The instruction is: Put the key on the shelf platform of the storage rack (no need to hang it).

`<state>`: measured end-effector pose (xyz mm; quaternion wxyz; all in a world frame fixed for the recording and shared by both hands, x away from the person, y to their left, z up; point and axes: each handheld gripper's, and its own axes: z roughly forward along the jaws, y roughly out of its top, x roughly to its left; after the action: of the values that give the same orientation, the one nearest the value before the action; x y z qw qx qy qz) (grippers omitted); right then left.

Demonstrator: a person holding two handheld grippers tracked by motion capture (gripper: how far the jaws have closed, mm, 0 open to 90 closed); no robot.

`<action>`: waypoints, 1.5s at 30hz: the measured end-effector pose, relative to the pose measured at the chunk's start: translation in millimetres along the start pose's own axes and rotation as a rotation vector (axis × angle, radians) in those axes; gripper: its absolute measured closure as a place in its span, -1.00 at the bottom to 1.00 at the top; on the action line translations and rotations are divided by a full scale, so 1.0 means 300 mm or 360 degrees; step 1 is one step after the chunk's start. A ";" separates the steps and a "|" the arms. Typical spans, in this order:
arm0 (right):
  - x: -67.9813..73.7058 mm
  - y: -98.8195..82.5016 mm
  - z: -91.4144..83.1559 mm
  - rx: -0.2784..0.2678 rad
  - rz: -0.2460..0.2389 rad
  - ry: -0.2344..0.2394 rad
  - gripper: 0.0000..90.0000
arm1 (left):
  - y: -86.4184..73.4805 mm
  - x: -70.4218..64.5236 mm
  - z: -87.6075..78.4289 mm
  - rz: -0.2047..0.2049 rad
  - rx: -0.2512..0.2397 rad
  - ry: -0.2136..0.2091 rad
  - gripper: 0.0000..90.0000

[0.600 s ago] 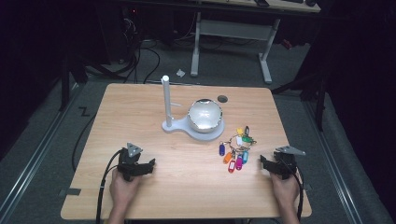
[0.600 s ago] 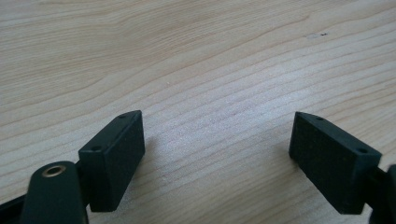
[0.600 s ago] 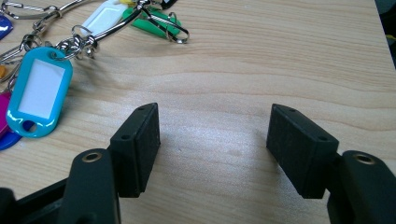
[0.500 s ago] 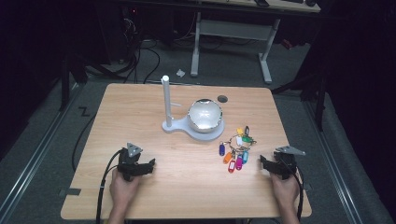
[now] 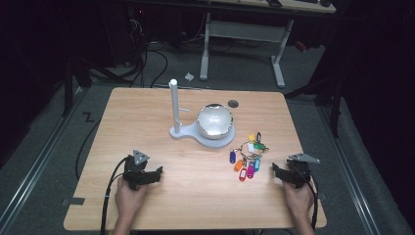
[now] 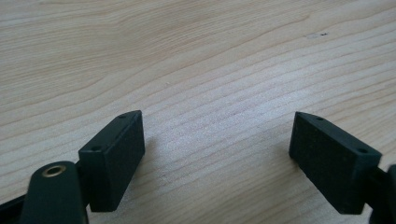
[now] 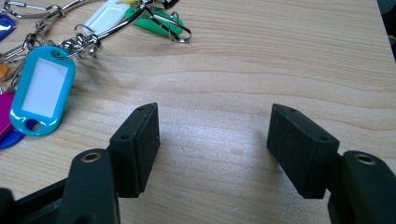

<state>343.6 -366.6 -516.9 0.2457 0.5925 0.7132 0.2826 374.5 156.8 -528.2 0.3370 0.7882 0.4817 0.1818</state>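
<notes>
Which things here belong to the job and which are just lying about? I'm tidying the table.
In the job:
- bunch of key tags, nearest the right gripper
- left gripper, jaws open

Lying about:
- white post stand
- shiny bowl

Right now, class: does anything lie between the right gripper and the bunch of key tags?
Nothing visible does. The right gripper rests on the table with its jaws open and bare wood between them and the key tags, which lie just ahead to its left.

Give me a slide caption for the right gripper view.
Open right gripper over the light wooden table, beside a bunch of coloured plastic key tags on metal rings.
</notes>
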 end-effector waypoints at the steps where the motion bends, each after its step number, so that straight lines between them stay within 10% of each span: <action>1: 0.001 0.000 0.000 0.0000 0.0000 0.0000 -0.22 | 0.000 0.000 0.000 0.0002 0.0001 0.0000 -0.59; 45: 0.023 -0.013 -0.039 -0.0022 0.0095 0.0116 -0.01 | 0.000 0.000 0.000 0.0001 0.0001 0.0001 -0.59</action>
<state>331.6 -361.8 -511.5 0.2150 0.6010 0.7018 0.3162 374.5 156.8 -528.2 0.3366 0.7884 0.4817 0.1820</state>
